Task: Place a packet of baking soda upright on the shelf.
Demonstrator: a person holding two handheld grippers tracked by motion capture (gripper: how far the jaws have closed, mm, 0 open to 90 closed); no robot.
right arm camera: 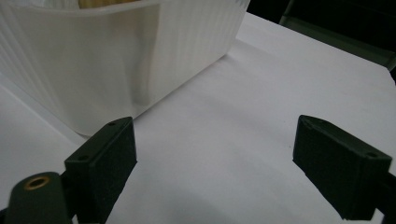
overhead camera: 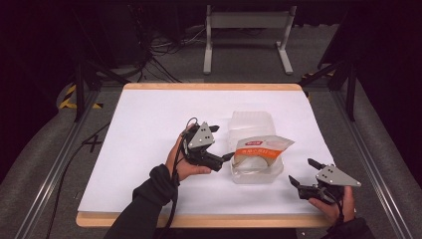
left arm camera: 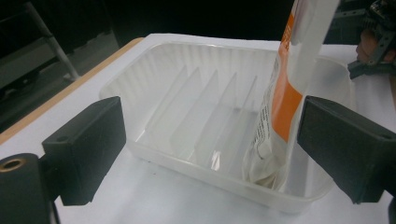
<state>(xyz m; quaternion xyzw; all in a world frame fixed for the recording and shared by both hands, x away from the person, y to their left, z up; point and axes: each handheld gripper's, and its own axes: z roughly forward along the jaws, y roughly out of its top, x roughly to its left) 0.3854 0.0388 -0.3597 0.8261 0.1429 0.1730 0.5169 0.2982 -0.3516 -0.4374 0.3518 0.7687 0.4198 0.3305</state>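
A translucent plastic tray (overhead camera: 251, 122) with several upright dividers stands on the white tabletop. A clear packet with an orange label (overhead camera: 263, 148) stands on edge in the slot at the tray's near end. My left gripper (overhead camera: 221, 143) is just left of the tray and is open, facing its side. In the left gripper view the jaws (left arm camera: 210, 116) stand wide, with the tray (left arm camera: 140, 65) and the packet (left arm camera: 282, 98) beyond them and untouched. My right gripper (overhead camera: 301, 171) is open near the front right of the table. Its own view (right arm camera: 215, 135) shows bare table between the jaws and the tray wall (right arm camera: 116, 46) ahead to the left.
The white table (overhead camera: 149, 149) has a wooden edge (overhead camera: 199, 220) along the front. Metal rails run down both sides of the table. A grey metal stand (overhead camera: 246, 30) and cables (overhead camera: 159, 55) lie on the floor behind.
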